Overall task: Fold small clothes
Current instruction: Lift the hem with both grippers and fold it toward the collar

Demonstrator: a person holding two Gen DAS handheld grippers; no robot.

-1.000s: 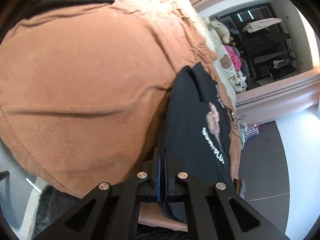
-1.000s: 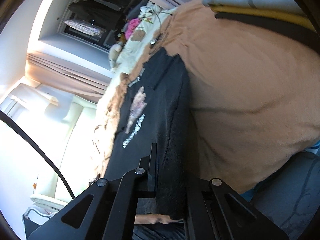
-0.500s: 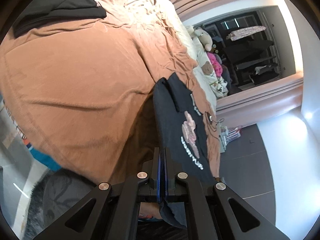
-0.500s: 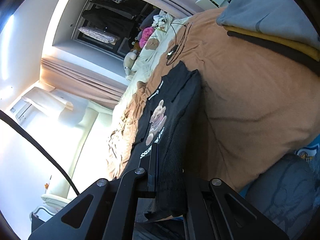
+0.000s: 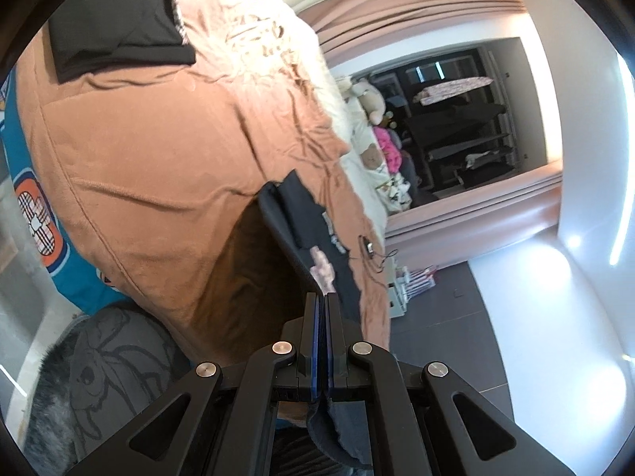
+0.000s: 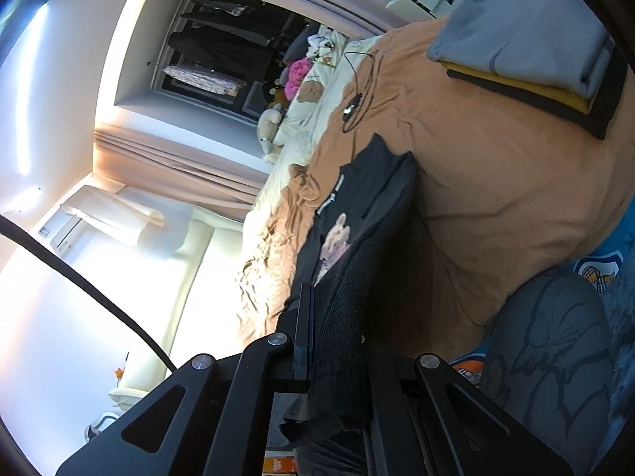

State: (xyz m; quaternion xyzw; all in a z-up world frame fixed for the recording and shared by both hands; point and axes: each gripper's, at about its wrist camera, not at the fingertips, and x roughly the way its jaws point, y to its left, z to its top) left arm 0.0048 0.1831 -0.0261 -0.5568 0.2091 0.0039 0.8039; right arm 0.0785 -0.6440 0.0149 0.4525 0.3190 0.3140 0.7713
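A small black shirt (image 5: 305, 218) with a pink bear print and white lettering hangs stretched above the brown bedspread (image 5: 151, 150). My left gripper (image 5: 325, 301) is shut on its near edge, and cloth bunches below the jaws. In the right wrist view the same black shirt (image 6: 357, 214) runs away from me, its far end resting on the brown bedspread (image 6: 496, 166). My right gripper (image 6: 329, 297) is shut on a thick fold of it, which hides the right finger.
A folded black garment (image 5: 119, 23) lies at the far corner of the bed. A stack of folded grey, yellow and black clothes (image 6: 535, 51) sits on the other side. A dark cable (image 6: 357, 99) lies on the bedspread. A grey rug (image 5: 107, 377) is on the floor.
Both grippers have risen and drawn back from the bed, lifting the near part of the shirt off the bedspread. More of the bed and room shows in both views.
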